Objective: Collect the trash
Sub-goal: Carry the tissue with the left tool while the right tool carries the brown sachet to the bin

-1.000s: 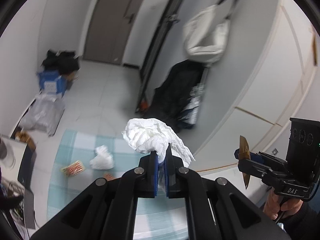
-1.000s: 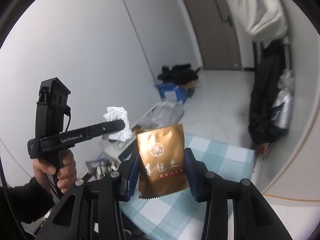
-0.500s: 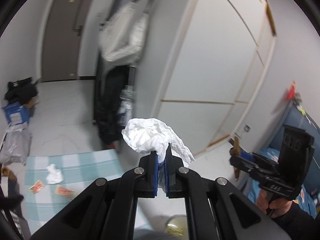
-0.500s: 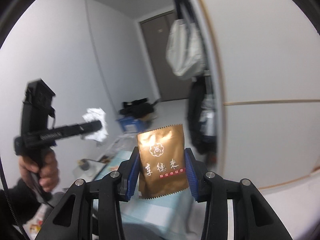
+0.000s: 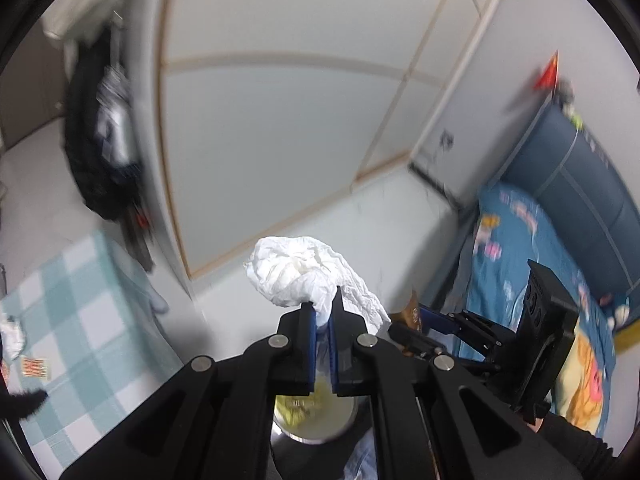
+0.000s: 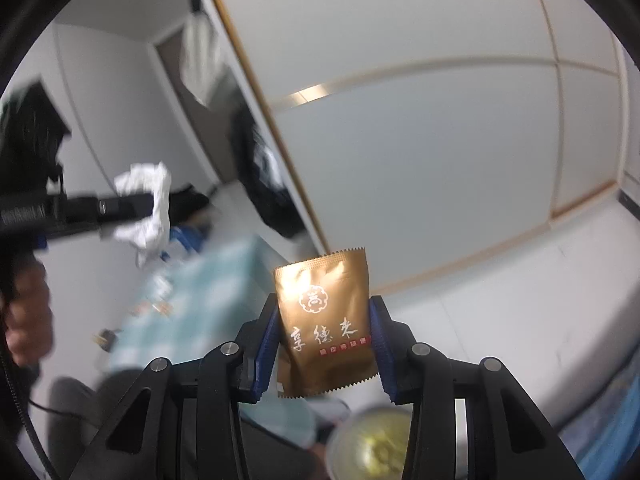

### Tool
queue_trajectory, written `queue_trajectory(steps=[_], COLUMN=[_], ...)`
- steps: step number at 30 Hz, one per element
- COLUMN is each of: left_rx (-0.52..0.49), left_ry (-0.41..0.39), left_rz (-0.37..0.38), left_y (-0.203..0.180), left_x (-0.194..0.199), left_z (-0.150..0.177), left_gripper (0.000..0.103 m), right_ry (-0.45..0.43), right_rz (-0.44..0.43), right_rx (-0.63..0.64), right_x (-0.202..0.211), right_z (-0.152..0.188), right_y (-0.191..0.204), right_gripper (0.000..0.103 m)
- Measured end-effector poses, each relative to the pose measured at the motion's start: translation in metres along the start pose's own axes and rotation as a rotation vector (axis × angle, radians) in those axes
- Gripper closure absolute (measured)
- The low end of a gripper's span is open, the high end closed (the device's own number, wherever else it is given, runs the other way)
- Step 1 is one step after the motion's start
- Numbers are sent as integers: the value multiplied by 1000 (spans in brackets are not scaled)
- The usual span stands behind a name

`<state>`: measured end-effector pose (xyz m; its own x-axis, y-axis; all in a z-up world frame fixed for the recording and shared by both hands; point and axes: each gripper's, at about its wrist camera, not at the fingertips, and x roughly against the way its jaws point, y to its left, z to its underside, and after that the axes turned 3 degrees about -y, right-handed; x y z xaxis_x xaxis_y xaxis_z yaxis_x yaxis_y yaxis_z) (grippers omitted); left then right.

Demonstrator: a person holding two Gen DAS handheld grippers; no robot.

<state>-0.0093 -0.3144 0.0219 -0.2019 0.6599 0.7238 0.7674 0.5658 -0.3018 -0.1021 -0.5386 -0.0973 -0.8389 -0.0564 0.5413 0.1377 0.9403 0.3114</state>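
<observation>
Tissue: crumpled white tissue [image 5: 304,276] pinched in left gripper [image 5: 323,312]; wad sticks up past the fingertips, tail hangs to the right side.
Left gripper: blue pads pressed together on tissue, no gap visible.
Wrapper: gold snack wrapper [image 6: 326,320] w/ white emblem and characters, upright, clamped by its side edges in right gripper [image 6: 324,320]; serrated top edge well above the fingers.
Right gripper: jaws part-spread, pads bearing on both wrapper edges.
Cross-view: right gripper [image 5: 440,336] seen in left view just right of the tissue, wrapper there only a brown sliver [image 5: 406,314]. Left gripper w/ tissue [image 6: 148,204] seen blurred at left of right view, a hand [image 6: 28,312] on its grip.
Bin: round container w/ yellowish contents [image 5: 314,412] below left fingers, mostly hidden by gripper body; same in right view [image 6: 370,440], blurred, cut by frame; contents not identifiable.
Floor: teal checked mat [image 5: 72,320]; small red-printed wrapper [image 5: 36,367] on it; white scrap [image 5: 12,338] at mat's left edge, partly cut off.
Surroundings: white panelled wardrobe [image 5: 280,120]; blue bed [image 5: 532,248] at right; dark hanging items [image 5: 104,152] blurred.
</observation>
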Motion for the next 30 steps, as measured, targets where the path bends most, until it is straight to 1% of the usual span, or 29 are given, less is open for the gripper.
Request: queue_trajectory(steps=[1, 3, 7, 8, 10, 12, 13, 15, 16, 19, 20, 22, 25, 28, 30], left_rx=[-4, -11, -53, -62, -95, -130, -139, -126, -102, -38, -30, -25, -27, 30, 57], left_ry=[49, 127, 278, 307, 333, 399, 429, 500, 539, 625, 665, 717, 767, 828, 851], left_rz=[2, 8, -16, -19, -38, -45, -44, -29, -20, 0, -7, -18, -38, -44, -55], left_y=[0, -1, -12, -14, -19, -26, -27, -24, -20, -8, -6, -4, -1, 8, 14], left_x=[-17, -45, -96, -107, -128, -148, -160, -179, -189, -210, -218, -224, -239, -250, -254], left_z=[3, 8, 24, 28, 37, 47, 52, 61, 66, 75, 80, 85, 95, 103, 107], left_gripper=[102, 102, 102, 102, 102, 102, 102, 102, 102, 102, 102, 102, 102, 102, 102], right_ry=[19, 76, 179, 195, 234, 260, 263, 278, 289, 354, 372, 421, 475, 505, 525], right_rz=[11, 44, 69, 71, 74, 80, 71, 63, 67, 97, 102, 120, 139, 152, 158], right_rx=[-1, -7, -32, -33, -22, -14, -32, -86, -115, -210, -228, -266, -292, -301, -296], right_x=[2, -9, -29, -34, -45, -62, -59, -70, -73, -85, -87, -91, -99, -103, -105], right_z=[10, 32, 71, 76, 92, 103, 113, 123, 128, 145, 150, 163, 170, 172, 175], right_y=[-5, -17, -35, -38, -40, -41, -44, -48, -49, -62, -65, -75, -80, -82, -82], right_gripper=[62, 62, 62, 62, 62, 62, 62, 62, 62, 62, 62, 62, 62, 62, 62])
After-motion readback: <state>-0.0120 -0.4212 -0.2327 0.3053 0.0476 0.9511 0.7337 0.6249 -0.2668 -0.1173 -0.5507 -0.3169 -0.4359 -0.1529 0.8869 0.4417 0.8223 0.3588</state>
